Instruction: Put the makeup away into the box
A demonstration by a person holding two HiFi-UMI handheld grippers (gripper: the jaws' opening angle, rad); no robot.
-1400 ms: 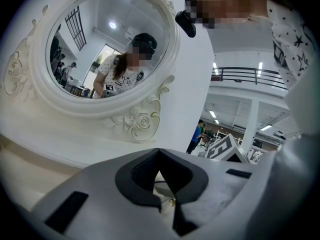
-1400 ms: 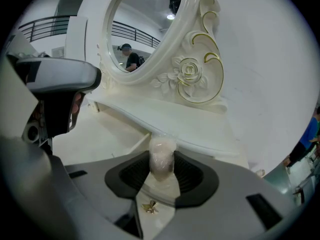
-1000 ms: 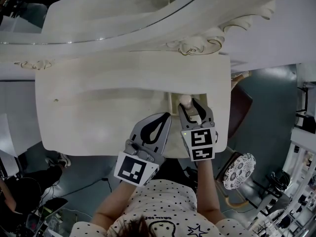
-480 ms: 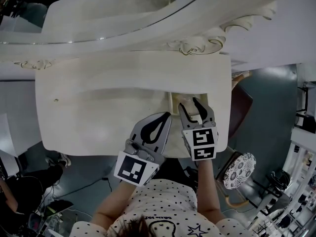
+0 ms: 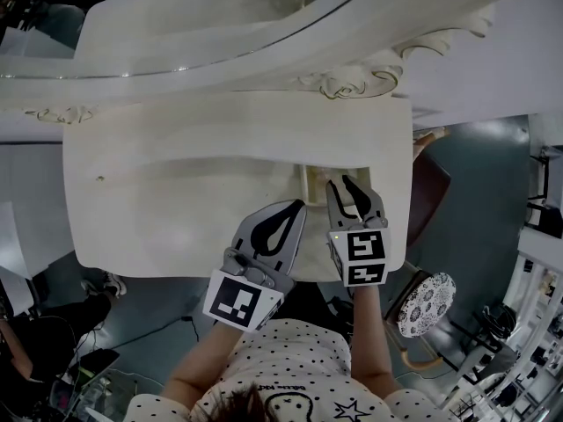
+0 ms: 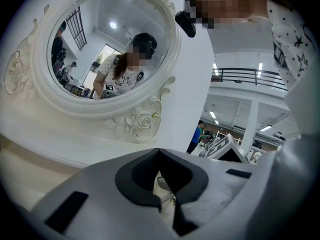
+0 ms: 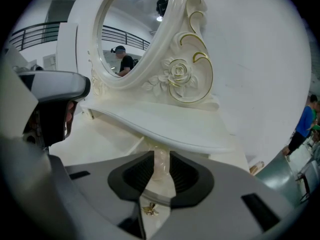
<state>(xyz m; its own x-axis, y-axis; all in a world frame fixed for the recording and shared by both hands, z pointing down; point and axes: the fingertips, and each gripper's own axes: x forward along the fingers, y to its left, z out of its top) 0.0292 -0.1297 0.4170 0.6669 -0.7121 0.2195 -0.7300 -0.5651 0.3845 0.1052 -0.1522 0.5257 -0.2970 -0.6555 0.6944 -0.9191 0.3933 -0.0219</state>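
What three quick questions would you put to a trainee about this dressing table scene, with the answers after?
1. True or false: the left gripper holds a lipstick.
2. What stands between the jaws of the right gripper? A) a pale bottle B) a red brush C) nothing
3. Fill in: the flower carved on the frame of the oval mirror is a ____.

Key
1. False: its jaws are together, with nothing held.
2. A: the jaws have just been closing, and the pads now meet the bottle on both sides.
3. rose
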